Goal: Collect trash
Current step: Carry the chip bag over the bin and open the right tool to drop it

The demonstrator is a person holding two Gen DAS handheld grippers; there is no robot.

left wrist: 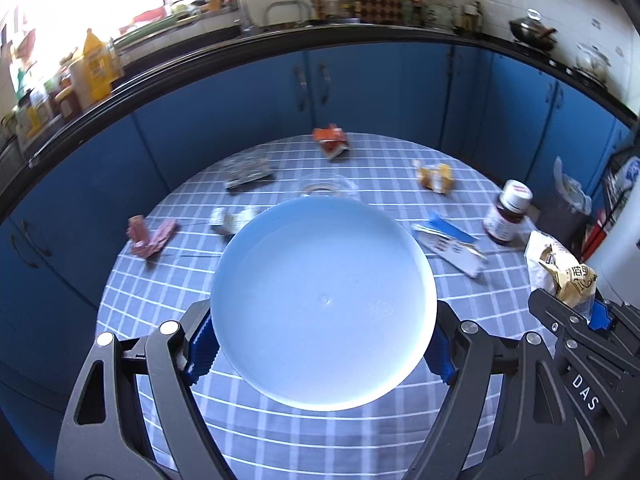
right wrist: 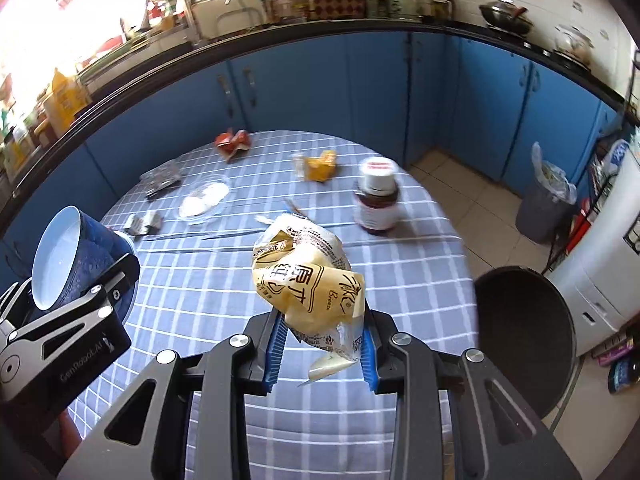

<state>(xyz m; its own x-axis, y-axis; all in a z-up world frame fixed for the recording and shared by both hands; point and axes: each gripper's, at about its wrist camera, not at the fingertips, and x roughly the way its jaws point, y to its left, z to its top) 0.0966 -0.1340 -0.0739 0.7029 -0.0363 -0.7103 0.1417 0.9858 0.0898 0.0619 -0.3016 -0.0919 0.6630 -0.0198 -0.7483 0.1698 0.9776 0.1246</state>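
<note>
The yellow wrapper (right wrist: 308, 280), pinched loosely in the right hand-held gripper (right wrist: 320, 344), could be dropped short of the blue cup (left wrist: 323, 304) clamped by the left hand-held gripper (left wrist: 320, 344).

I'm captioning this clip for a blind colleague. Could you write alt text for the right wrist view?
The right gripper is shut on a crumpled yellow wrapper, held above a round table with a blue checked cloth. At left, the left gripper holds a dark blue bin; farther off lie more wrappers and a brown bottle.
</note>
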